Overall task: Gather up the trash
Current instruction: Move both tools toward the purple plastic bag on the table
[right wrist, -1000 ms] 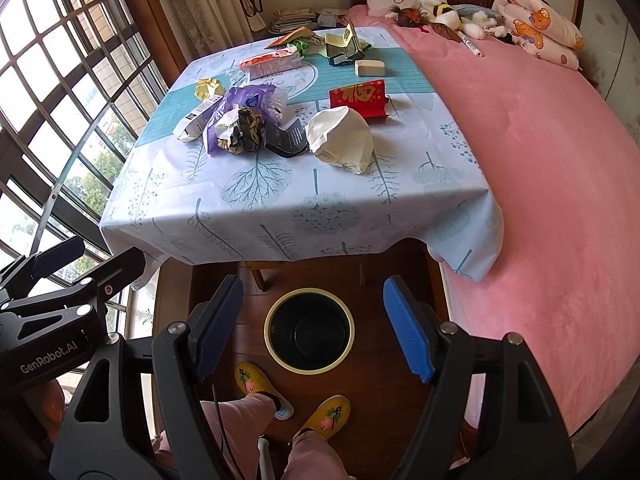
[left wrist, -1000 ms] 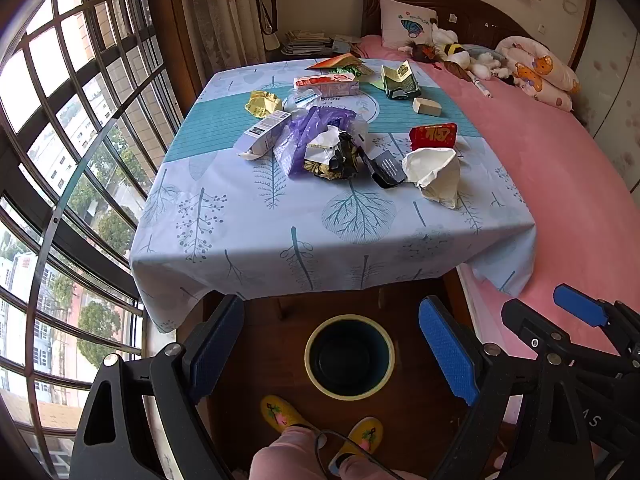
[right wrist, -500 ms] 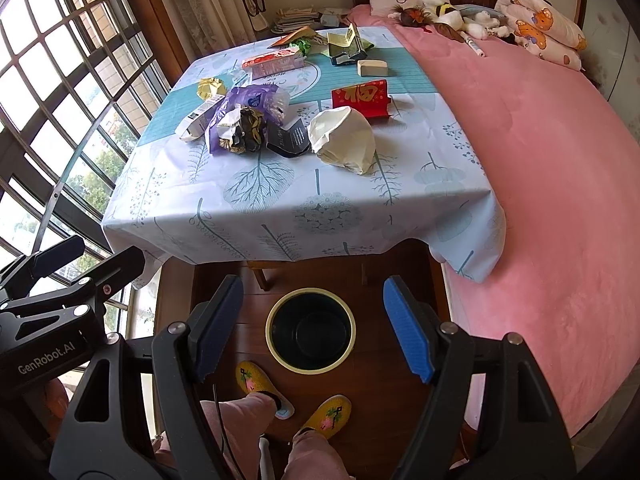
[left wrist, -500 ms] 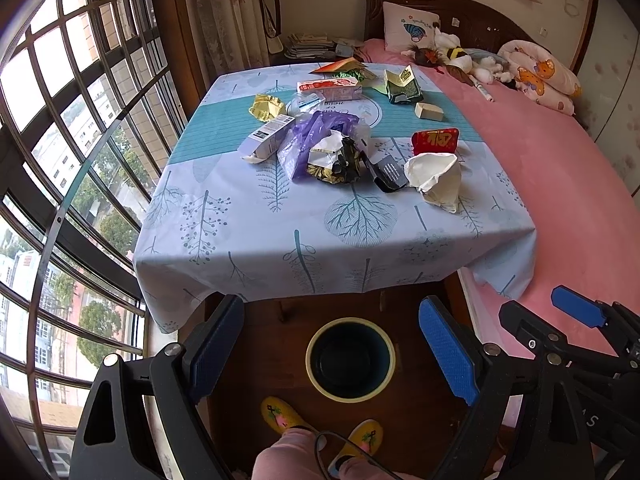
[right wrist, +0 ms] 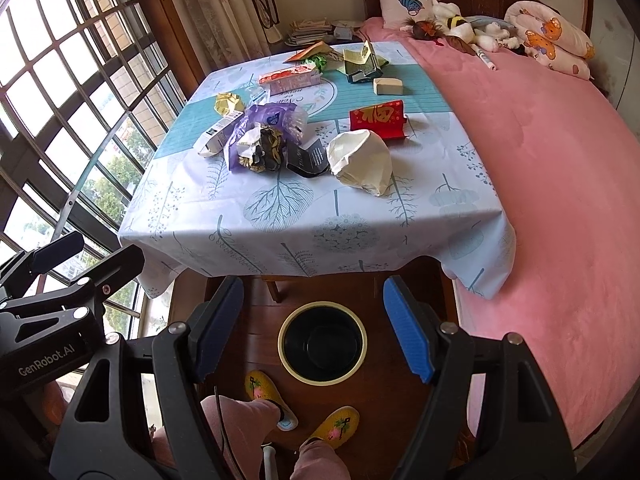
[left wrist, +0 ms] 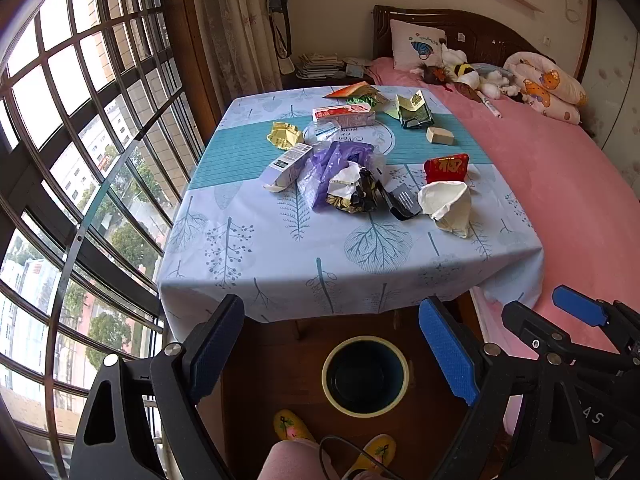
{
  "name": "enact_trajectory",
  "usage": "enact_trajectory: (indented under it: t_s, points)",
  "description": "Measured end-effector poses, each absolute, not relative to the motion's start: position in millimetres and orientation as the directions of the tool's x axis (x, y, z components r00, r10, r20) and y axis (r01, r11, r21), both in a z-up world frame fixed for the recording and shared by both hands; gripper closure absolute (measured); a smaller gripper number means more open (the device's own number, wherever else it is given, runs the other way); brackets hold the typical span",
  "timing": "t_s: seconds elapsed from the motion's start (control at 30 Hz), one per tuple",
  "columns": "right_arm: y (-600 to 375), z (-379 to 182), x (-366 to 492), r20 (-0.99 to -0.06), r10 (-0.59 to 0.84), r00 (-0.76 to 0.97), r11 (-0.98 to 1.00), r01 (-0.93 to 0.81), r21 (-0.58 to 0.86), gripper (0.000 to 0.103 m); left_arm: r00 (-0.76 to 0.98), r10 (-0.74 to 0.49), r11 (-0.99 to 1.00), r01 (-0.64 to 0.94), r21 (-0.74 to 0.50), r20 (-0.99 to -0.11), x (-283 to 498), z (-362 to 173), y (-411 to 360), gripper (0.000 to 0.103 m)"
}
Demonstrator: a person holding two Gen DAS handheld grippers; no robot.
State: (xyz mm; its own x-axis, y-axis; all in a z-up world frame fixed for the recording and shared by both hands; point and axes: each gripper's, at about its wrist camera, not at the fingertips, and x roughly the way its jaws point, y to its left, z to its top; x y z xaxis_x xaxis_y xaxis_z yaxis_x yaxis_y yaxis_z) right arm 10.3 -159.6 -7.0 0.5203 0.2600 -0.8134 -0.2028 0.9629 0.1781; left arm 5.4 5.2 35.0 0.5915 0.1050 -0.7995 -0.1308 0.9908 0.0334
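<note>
Blue-padded fingers (right wrist: pixel 408 340) spread empty above apparently empty bin (right wrist: pixel 322 343).

Hidden and cut-off parts

Person (right wrist: pixel 240 420) cut off at the lower edge — only legs and slippers show; the worktop (right wrist: pixel 280 216) legs hide under its cloth.

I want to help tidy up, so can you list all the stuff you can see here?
table: one, pale blue leaf-print cloth, beside the bed
bin: one, dark with cream rim, on the floor under the table's near edge
purple bag: one, mid table, crumpled wrappers on it
white crumpled paper: one, near right of the table
red packet: one, behind the white paper
long white box: one, left of the purple bag
yellow wrapper: one, left, further back
bed: one, pink, right of the table
left gripper: open, empty
right gripper: open, empty
slippers: two, yellow, on the person's feet
</note>
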Motion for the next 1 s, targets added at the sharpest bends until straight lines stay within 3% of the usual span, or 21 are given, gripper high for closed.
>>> enact_trajectory:
  t_s: [0.27,0.6,0.83,1.0]
  points:
    - [-147.8,5.9,27.8,-0.784,0.276,0.556,0.96,-0.2,0.196,0.032,0.622,0.114,0.987,-0.159,0.018,-0.774,26.3,48.5,35.5,0.012]
    - [-116.2,11.2,88.4,-0.797,0.213,0.565,0.977,-0.103,0.188,0.034,0.607,0.049,0.99,-0.132,-0.04,-0.793,128.3,53.0,110.7,0.012]
    - [-81.4,2.1,133.9,-0.815,0.199,0.544,0.977,-0.045,0.208,0.039,0.581,0.032,0.994,-0.103,-0.034,-0.813,215.3,46.4,179.3,0.012]
    - [-57.6,-27.0,176.2,-0.852,0.2,0.484,0.963,0.063,0.261,0.049,0.537,0.031,0.999,-0.05,0.004,-0.843,267.4,27.4,213.6,0.012]
